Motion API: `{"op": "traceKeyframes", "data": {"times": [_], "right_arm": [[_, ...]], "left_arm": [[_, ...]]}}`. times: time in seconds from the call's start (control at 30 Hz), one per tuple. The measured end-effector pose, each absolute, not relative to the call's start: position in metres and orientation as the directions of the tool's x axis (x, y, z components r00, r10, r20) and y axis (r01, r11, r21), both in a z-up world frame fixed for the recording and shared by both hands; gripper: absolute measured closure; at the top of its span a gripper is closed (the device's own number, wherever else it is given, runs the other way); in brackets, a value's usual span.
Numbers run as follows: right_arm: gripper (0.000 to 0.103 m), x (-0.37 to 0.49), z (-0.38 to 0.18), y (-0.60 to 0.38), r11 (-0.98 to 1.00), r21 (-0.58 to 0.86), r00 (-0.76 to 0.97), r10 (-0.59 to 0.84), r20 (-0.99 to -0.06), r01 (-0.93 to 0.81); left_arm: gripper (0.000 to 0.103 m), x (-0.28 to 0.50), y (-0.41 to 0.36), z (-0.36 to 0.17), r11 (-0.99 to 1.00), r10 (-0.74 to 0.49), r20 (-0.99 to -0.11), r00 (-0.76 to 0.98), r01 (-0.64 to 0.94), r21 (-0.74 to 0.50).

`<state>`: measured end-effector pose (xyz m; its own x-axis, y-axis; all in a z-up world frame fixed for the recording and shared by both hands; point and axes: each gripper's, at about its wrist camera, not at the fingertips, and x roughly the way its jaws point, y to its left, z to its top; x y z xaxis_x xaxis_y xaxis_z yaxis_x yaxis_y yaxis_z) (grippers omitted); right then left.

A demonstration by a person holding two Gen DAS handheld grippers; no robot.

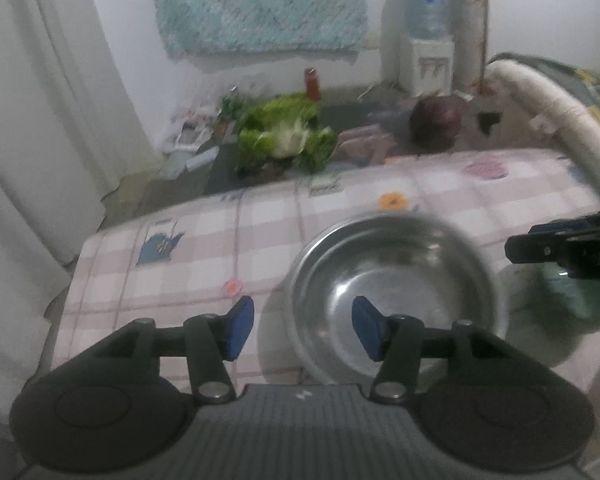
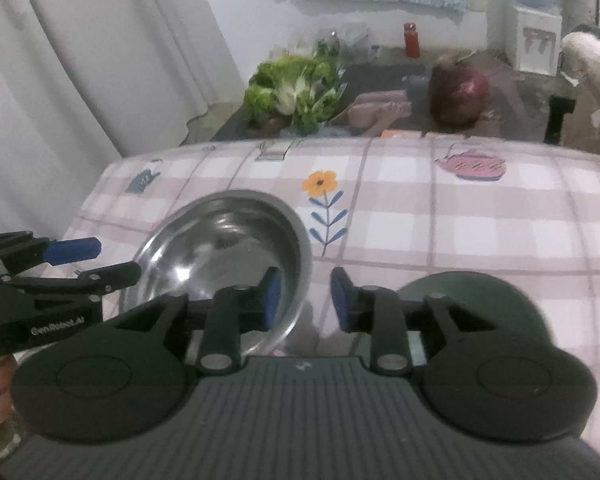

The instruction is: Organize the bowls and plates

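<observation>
1. Blue-padded and nearest in the left wrist view: left gripper (image 1: 303, 328), moderately wide, holding nothing, astride the near left rim of the steel bowl (image 1: 396, 280), with one pad over the inside and the other outside above the checked cloth (image 1: 180, 280). No contact visible.
2. Same picture from the other side: right gripper (image 2: 306, 300), narrower but also parted and empty, astride the right rim of the same bowl, with a clear gap on both sides of the rim.
3. Deciding relation, as a judgement: bowl straight ahead and below both grippers, between them, upright on the counter, round and so without a long axis. About equally near to both; a grip on either rim probably possible by closing only.
4. Just right of the bowl: dark green dish (image 2: 472, 292), mostly hidden behind the right gripper's finger. Plate or bowl, impossible to say.
5. Hard to read: doubled rim of the steel bowl in the left view, either blur or a second bowl nested inside. Pale object at the lower right edge there, cut off.
6. Farther, beyond the counter: lettuce (image 1: 284, 136), a dark purple round thing (image 2: 458, 94), a red bottle (image 2: 411, 40), all blurred.
</observation>
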<state>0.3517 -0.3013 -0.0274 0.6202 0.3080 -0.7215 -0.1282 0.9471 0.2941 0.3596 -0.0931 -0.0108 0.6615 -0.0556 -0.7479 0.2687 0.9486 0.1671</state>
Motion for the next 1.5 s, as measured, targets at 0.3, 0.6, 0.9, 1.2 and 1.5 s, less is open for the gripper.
{"op": "traceKeyframes", "data": {"times": [0.3, 0.6, 0.9, 1.2, 1.5], "right_arm": [[0.067, 0.301, 0.002, -0.371, 0.952, 0.304, 0.671, 0.25, -0.698, -0.039], [0.069, 0.289, -0.03, -0.416, 0.939, 0.341, 0.641, 0.23, -0.732, 0.053], [0.085, 0.303, -0.062, -0.425, 0.915, 0.394, 0.613, 0.261, -0.746, 0.09], [0.091, 0.303, -0.07, -0.435, 0.884, 0.457, 0.617, 0.303, -0.726, 0.104], [0.091, 0.302, -0.071, -0.438, 0.875, 0.473, 0.622, 0.315, -0.717, 0.103]], "left_arm": [[0.035, 0.34, -0.15, 0.001, 0.882, -0.286, -0.78, 0.556, 0.47, 0.012], [0.04, 0.353, -0.211, -0.033, 0.875, -0.292, -0.837, 0.462, 0.483, -0.039], [0.06, 0.364, -0.231, -0.043, 0.894, -0.225, -0.845, 0.486, 0.447, 0.018], [0.071, 0.367, -0.237, -0.049, 0.895, -0.221, -0.868, 0.444, 0.446, 0.0], [0.085, 0.369, -0.243, -0.053, 0.906, -0.243, -0.887, 0.392, 0.419, -0.063]]}}
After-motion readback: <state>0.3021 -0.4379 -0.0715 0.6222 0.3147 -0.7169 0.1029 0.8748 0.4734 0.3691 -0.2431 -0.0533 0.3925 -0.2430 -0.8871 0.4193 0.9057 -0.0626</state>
